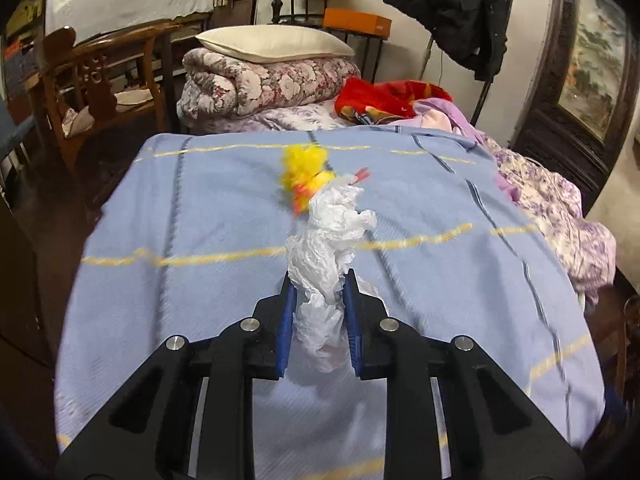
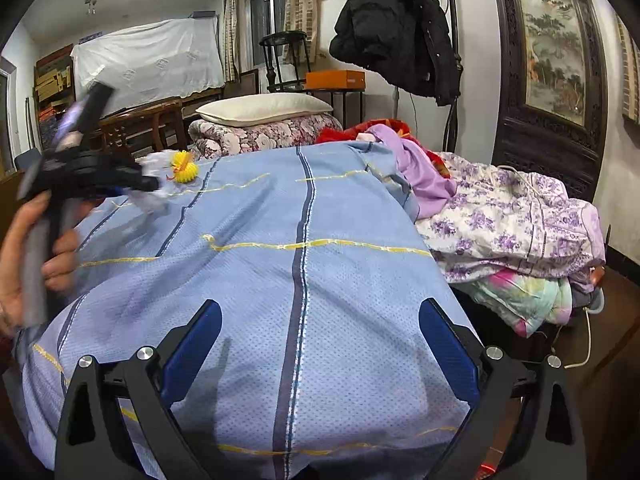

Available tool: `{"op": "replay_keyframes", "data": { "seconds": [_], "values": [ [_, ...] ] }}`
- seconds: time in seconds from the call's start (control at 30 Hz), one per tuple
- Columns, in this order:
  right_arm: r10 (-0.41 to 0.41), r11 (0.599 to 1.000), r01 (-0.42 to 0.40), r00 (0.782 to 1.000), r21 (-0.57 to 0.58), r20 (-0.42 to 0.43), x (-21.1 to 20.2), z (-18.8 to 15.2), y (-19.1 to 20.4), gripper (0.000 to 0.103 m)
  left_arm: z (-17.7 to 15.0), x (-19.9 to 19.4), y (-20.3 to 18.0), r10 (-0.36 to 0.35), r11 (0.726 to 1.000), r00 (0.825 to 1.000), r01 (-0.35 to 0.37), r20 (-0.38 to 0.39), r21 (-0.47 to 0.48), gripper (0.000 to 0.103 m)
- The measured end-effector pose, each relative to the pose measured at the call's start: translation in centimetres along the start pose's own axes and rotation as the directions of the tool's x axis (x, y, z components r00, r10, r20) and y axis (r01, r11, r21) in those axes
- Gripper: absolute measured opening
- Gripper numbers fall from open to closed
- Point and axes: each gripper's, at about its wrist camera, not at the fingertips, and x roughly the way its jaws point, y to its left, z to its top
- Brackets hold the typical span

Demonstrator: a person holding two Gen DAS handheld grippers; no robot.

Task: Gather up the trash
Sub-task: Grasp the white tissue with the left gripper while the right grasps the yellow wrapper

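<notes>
Centrally in the left wrist view, the left gripper (image 1: 319, 280) pinches a crumpled white tissue (image 1: 330, 256) above the blue blanket (image 1: 440, 280). Lower frame, the right gripper (image 2: 320, 320) hovers wide open, empty, over the blanket.

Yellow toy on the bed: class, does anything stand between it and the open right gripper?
Nothing visible. Only bare blue bedspread lies between the right gripper and the yellow toy. The left gripper, shut on the white tissue, is beside the toy, left of that path.
</notes>
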Motion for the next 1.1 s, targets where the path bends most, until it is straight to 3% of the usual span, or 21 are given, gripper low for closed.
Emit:
{"op": "replay_keyframes", "data": {
  "seconds": [0.27, 0.4, 0.47, 0.57, 0.73, 0.93, 1.1],
  "values": [
    [-0.023, 0.998, 0.021, 0.999, -0.052, -0.040, 0.5, 0.1, 1.2, 0.097, -3.0, -2.8, 5.8, 0.065, 0.997, 0.998, -0.065, -0.004, -0.037, 0.024],
    [-0.031, 0.997, 0.027, 0.998, -0.071, -0.057, 0.5, 0.2, 1.7, 0.097, -3.1, -2.8, 7.0, 0.026, 0.995, 1.000, -0.027, -0.011, -0.098, 0.024],
    [0.000, 0.997, -0.008, 0.995, -0.078, -0.103, 1.0, 1.0, 2.0, 0.097, -3.1, -1.9, 7.9, 0.014, 0.989, 0.998, -0.022, -0.056, -0.145, 0.025],
    [0.104, 0.992, -0.111, 0.988, -0.052, -0.118, 1.2, 3.9, 3.1, 0.097, -3.1, -1.6, 9.5, -0.041, 0.974, 0.997, 0.024, -0.070, -0.223, 0.027],
    [0.233, 0.968, -0.243, 0.963, -0.060, -0.139, 3.5, 10.6, 6.5, 0.097, -3.5, -2.1, 10.3, -0.073, 0.961, 0.996, 0.055, -0.056, -0.270, 0.028],
    [0.263, 0.948, -0.294, 0.939, -0.121, -0.221, 9.6, 16.1, 12.3, 0.089, -3.5, -2.3, 10.5, -0.057, 0.960, 0.997, 0.042, -0.047, -0.277, 0.028],
    [0.247, 0.948, -0.296, 0.916, -0.119, -0.317, 15.9, 17.7, 16.4, 0.082, -3.5, -2.8, 10.9, -0.060, 0.954, 0.998, 0.051, -0.020, -0.297, 0.028]
  ]
}}
